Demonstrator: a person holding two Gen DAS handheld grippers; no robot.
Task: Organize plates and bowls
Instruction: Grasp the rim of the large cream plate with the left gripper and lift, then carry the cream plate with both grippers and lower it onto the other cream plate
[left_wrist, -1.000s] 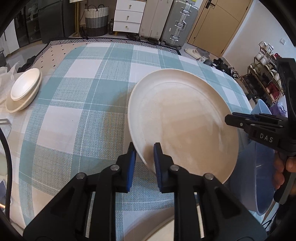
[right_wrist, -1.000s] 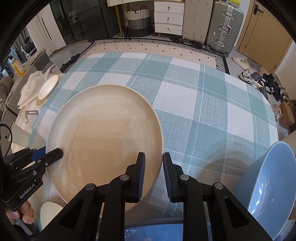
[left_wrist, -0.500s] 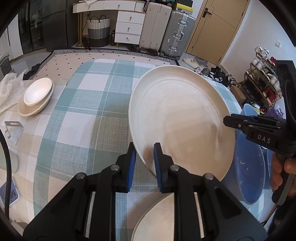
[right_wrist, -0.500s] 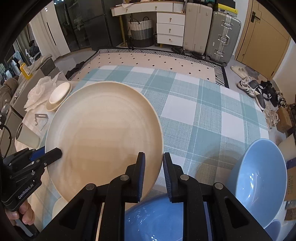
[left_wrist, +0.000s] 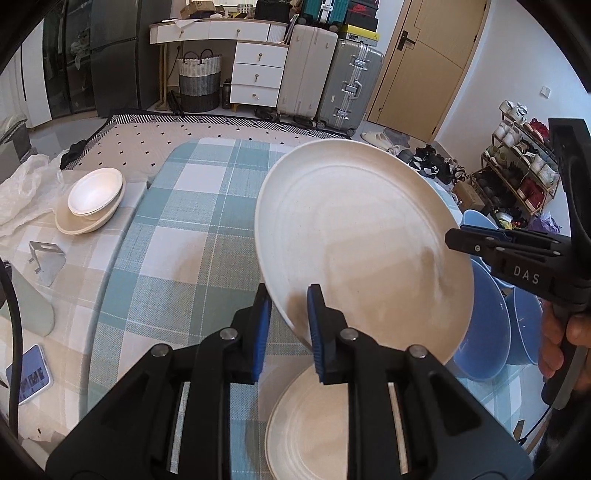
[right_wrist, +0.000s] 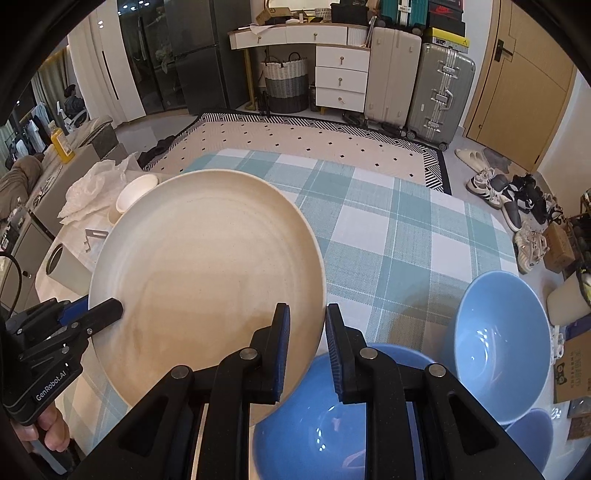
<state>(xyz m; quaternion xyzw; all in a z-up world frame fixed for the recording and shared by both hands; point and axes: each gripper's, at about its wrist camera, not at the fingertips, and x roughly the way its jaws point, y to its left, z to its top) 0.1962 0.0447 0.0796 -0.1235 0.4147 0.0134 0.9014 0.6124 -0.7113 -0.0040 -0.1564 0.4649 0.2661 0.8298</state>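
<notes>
A large cream plate (left_wrist: 362, 236) is held in the air above the checked tablecloth, tilted. My left gripper (left_wrist: 288, 314) is shut on its near rim. My right gripper (right_wrist: 306, 332) is shut on the opposite rim of the same plate (right_wrist: 207, 266); it also shows at the right of the left wrist view (left_wrist: 454, 236). A second cream plate (left_wrist: 310, 424) lies on the table below. Blue bowls (right_wrist: 498, 339) stand at the right, one (right_wrist: 317, 417) right under my right gripper. A small white bowl stacked on a cream plate (left_wrist: 92, 199) sits at the far left.
The table (right_wrist: 406, 236) has a teal checked cloth. A phone (left_wrist: 29, 373), a metal bracket (left_wrist: 46, 254) and a crumpled plastic bag (left_wrist: 22, 181) lie at the left. Suitcases, drawers and a shoe rack stand beyond the table.
Both grippers have lifted the large plate higher off the table and tilted it more upright. The second plate below and the blue bowls have come into view.
</notes>
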